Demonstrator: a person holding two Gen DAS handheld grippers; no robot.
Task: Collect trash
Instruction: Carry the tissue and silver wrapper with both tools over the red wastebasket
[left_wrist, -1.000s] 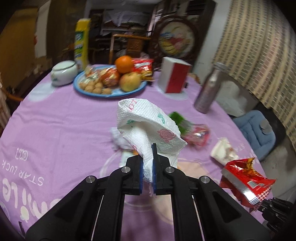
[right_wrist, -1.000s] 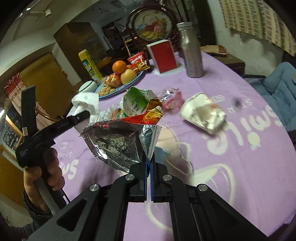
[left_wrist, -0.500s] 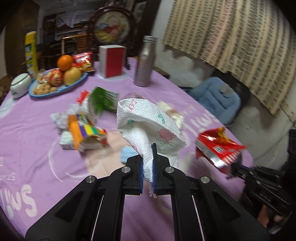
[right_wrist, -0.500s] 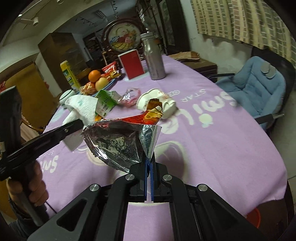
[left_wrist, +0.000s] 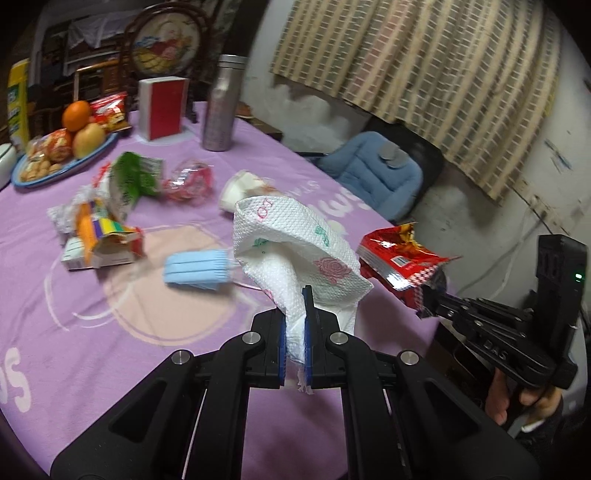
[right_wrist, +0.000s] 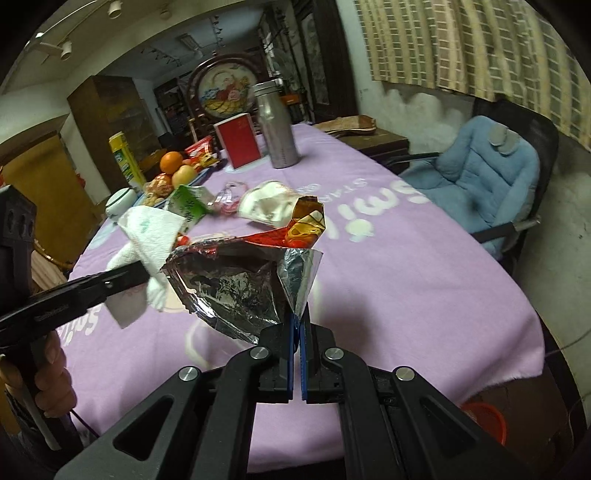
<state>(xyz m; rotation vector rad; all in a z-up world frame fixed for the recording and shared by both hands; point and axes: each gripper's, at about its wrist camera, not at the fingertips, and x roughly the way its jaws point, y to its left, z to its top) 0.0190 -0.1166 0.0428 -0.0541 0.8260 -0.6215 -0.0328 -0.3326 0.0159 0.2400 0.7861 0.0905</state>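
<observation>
A: Hidden bits first. We can't read the snack bag (right_wrist: 236, 291) label from the right wrist view; it shows mostly foil lining. The right gripper (right_wrist: 297, 325) has its jaws pressed together on the bag's corner.

B: Agreed. The left gripper (left_wrist: 295, 332) has its jaws clamped on a printed paper towel (left_wrist: 295, 251), which blocks part of the purple tablecloth (left_wrist: 110, 350) behind it. Both pieces of trash are held above the near right part of the table.

A: The far left is motion-blurred. We make out a blue face mask (left_wrist: 197, 271), a torn carton (left_wrist: 103, 247), a green wrapper (left_wrist: 131, 181), a clear red wrapper (left_wrist: 188, 182) and a crumpled paper cup (left_wrist: 243, 188), one each.

B: Far side: one fruit plate (left_wrist: 70, 162), cut off at the left edge, one red box (left_wrist: 162, 107), one metal bottle (left_wrist: 223, 107). One blue chair (right_wrist: 480, 177) on the right. An orange bin (right_wrist: 485, 421) is mostly hidden under the table edge.

A: Each view catches only part of the other hand.
</observation>
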